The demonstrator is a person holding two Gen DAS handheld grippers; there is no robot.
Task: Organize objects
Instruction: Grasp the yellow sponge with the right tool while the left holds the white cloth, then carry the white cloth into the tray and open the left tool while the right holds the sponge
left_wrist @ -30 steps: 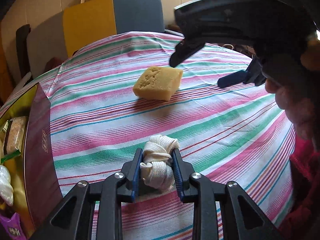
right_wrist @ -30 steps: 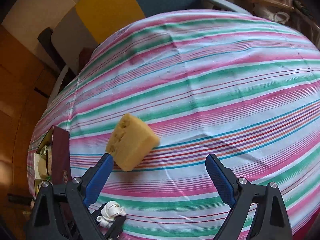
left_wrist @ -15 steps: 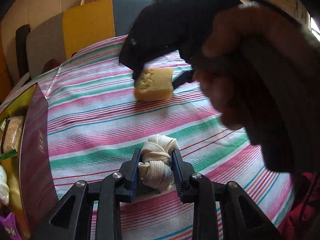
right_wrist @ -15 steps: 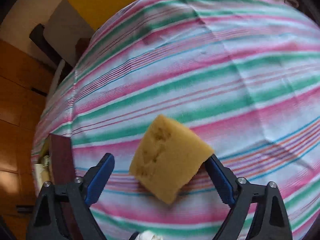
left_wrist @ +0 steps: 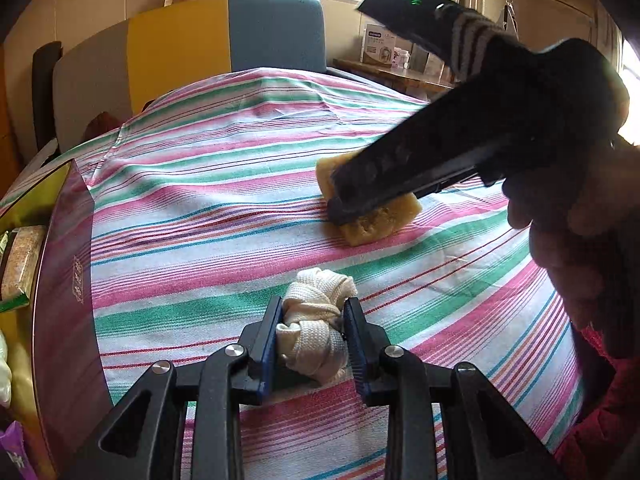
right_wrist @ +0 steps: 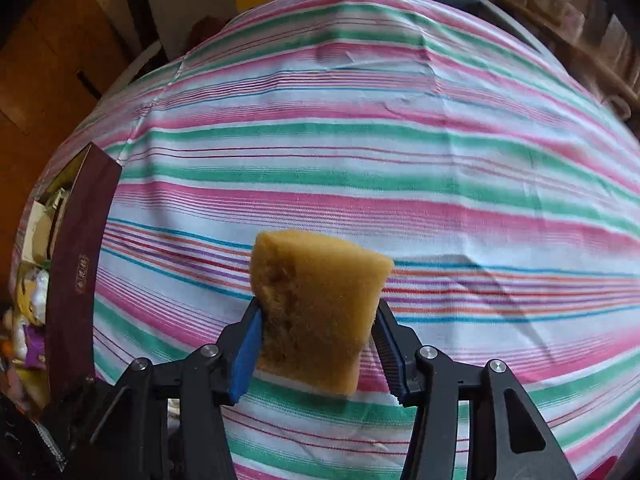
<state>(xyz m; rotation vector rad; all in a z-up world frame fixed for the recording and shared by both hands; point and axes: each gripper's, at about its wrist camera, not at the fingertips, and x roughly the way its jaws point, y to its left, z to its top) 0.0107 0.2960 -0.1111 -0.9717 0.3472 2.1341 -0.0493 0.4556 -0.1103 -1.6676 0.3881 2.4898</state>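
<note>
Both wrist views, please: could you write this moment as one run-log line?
left gripper: shut on knotted white cloth | right gripper: closing on yellow sponge | box: left table edge

Yellow sponge (right_wrist: 320, 304) lies on striped cloth; knotted white rope (left_wrist: 314, 330) nearer.

Right gripper (right_wrist: 316, 338) jaws closing on sponge (right_wrist: 316, 308).

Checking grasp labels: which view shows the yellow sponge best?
Right wrist view: the sponge fills the centre, unobstructed, between the closing jaws of the right gripper, both pads at its sides. In the left wrist view that gripper covers most of it; only its edges show.
</note>
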